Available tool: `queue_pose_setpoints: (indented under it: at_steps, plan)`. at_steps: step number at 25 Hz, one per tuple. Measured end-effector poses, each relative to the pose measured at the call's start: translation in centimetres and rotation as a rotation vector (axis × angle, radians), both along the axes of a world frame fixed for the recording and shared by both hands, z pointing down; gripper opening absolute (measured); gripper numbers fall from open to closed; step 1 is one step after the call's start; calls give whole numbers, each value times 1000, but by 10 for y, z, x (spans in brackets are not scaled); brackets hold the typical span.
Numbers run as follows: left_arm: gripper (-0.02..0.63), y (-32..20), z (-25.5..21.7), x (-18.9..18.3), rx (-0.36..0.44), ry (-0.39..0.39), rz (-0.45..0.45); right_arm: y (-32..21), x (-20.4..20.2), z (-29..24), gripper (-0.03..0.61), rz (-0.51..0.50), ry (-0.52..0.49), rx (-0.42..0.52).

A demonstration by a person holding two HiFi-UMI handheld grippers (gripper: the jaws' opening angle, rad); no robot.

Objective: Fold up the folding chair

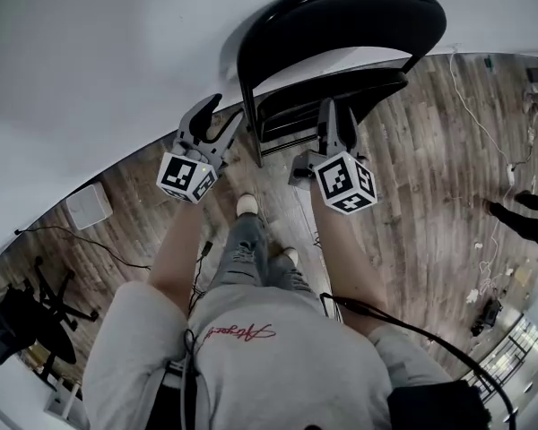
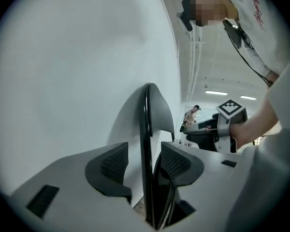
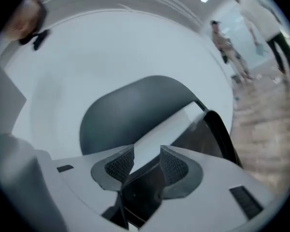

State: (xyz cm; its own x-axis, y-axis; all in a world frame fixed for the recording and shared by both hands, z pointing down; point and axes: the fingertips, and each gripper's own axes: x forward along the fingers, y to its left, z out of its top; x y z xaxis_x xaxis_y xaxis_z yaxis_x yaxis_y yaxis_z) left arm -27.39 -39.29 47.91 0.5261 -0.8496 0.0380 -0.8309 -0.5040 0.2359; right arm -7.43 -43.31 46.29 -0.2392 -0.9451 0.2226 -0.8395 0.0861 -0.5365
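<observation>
The black folding chair stands against the white wall, with its backrest (image 1: 341,12) up and its seat (image 1: 332,92) tilted. My left gripper (image 1: 217,122) is at the chair's left side. In the left gripper view, the left gripper (image 2: 145,161) is open and the thin black frame tube (image 2: 147,129) runs between the pads without touching them. My right gripper (image 1: 336,113) is at the seat's front edge. In the right gripper view, the right gripper (image 3: 147,166) is open, with the dark seat edge (image 3: 140,192) low between the jaws and the backrest (image 3: 130,115) beyond.
The floor is wood planks. On it are a white box (image 1: 88,206) at the left, an office chair base (image 1: 36,312) at the lower left, and white cables (image 1: 484,124) at the right. Another person's feet (image 1: 520,209) are at the far right. My own shoes (image 1: 247,205) stand just before the chair.
</observation>
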Motion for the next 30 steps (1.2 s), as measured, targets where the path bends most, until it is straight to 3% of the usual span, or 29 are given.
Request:
queue_pose_setpoints:
  at_steps: [2, 5, 8, 12, 19, 30]
  plan:
    - [218, 17, -20, 6, 17, 24, -26, 21, -11, -33, 122, -125, 151, 144]
    - [211, 44, -59, 31, 74, 76, -21, 57, -17, -67, 63, -211, 228, 239]
    - [146, 82, -96, 66, 121, 135, 24, 95, -10, -94, 46, -218, 225, 268]
    - [106, 133, -145, 106, 213, 120, 61, 150, 0, -136, 40, -282, 259, 380]
    - [72, 229, -202, 149, 310, 112, -22, 255, 39, -187, 40, -360, 282, 487]
    - [32, 346, -231, 198, 323, 99, -98, 361, 78, -232, 40, -442, 274, 593]
